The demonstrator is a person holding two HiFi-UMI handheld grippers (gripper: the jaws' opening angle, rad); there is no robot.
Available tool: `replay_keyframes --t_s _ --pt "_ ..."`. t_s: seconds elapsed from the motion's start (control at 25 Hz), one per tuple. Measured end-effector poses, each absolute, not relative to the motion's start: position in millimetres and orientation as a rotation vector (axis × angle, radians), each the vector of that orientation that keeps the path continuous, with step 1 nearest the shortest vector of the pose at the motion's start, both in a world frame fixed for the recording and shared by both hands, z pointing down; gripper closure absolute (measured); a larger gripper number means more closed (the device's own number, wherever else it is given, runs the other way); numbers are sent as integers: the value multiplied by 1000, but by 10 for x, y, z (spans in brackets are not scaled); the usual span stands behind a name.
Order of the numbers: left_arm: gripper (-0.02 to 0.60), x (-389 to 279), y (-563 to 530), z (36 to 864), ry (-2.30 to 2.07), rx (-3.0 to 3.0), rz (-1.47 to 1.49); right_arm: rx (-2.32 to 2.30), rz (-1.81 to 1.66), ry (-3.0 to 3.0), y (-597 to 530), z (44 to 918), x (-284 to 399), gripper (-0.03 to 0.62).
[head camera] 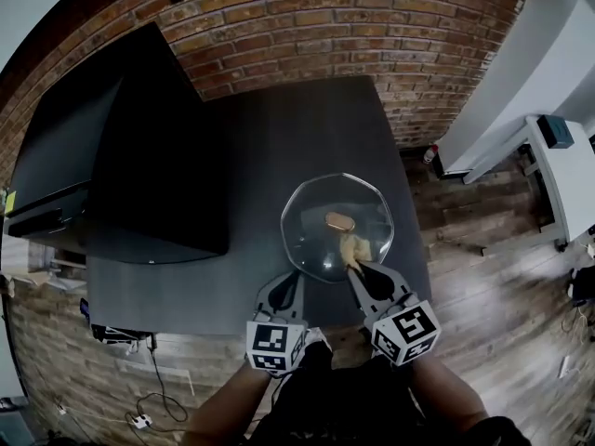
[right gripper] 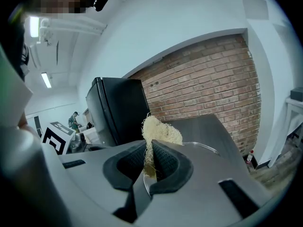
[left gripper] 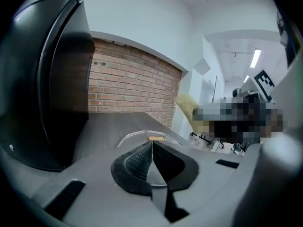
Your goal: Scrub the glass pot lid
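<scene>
The glass pot lid (head camera: 316,214) lies on the dark table (head camera: 270,137), its brown knob (head camera: 340,220) up. My left gripper (head camera: 287,282) is shut on the lid's near left rim. In the left gripper view the jaws of the left gripper (left gripper: 152,145) meet over the glass edge, with the lid (left gripper: 135,137) and knob (left gripper: 156,138) just beyond. My right gripper (head camera: 358,269) is shut on a pale fibrous scrubber (head camera: 352,249) that rests on the lid near the knob. In the right gripper view the scrubber (right gripper: 161,130) sticks up from the right gripper (right gripper: 150,148), with the lid's rim (right gripper: 204,147) behind.
A large black appliance (head camera: 121,156) fills the table's left part. A brick wall (head camera: 316,26) runs behind the table. The table's front edge is just under the grippers. A white desk (head camera: 567,175) stands at the right over a wooden floor (head camera: 483,277).
</scene>
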State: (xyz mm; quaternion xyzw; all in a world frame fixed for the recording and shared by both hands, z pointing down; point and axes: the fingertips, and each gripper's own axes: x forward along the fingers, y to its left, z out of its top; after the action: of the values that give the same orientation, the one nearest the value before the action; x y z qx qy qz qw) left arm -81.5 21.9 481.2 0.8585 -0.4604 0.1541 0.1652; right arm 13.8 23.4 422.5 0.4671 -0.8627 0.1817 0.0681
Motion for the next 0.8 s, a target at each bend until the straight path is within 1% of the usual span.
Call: replay_keyframes --t_s 0.48,0.8 --pt "548 -820 -59 5636 -1165 2398 642 1490 714 -2463 110 4938 -57 553" --pt "548 -803 -130 5991 -1120 2366 739 1450 802 -2384 37 5420 -208 553"
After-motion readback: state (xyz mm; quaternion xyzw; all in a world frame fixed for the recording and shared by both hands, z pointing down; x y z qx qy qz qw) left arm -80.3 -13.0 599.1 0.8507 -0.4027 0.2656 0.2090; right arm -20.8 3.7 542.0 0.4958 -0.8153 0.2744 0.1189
